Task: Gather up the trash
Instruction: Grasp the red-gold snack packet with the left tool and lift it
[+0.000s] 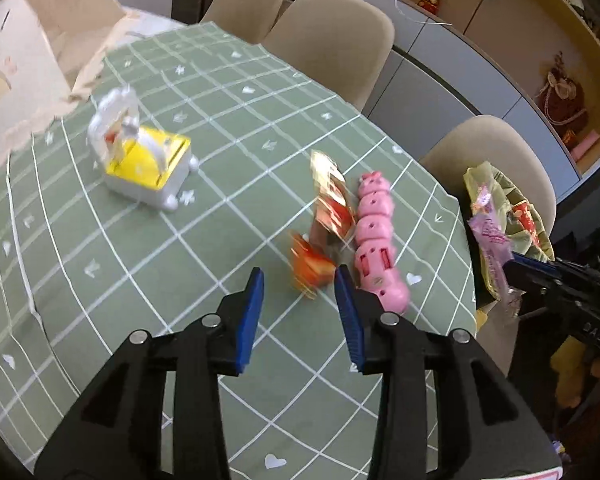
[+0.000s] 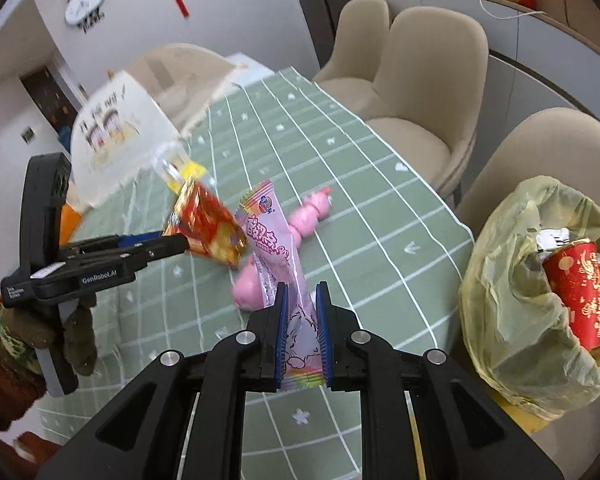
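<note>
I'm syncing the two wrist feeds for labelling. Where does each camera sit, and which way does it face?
Left wrist: on the left gripper, looking down along its open fingers over the green checked tablecloth at a blurred red-gold wrapper; the right gripper shows at right.
Right wrist: on the right gripper, shut on a pink snack packet, facing down along the table; a gloved hand holding the left gripper shows at left.
Shared: wrapper, packet, pink segmented toy, trash bag, beige chairs.

A pink caterpillar toy [image 1: 376,236] lies on the green checked tablecloth [image 1: 204,128]; a white-and-yellow toy [image 1: 140,160] stands farther left. Beige chairs [image 1: 332,40] line the table's far side.
</note>
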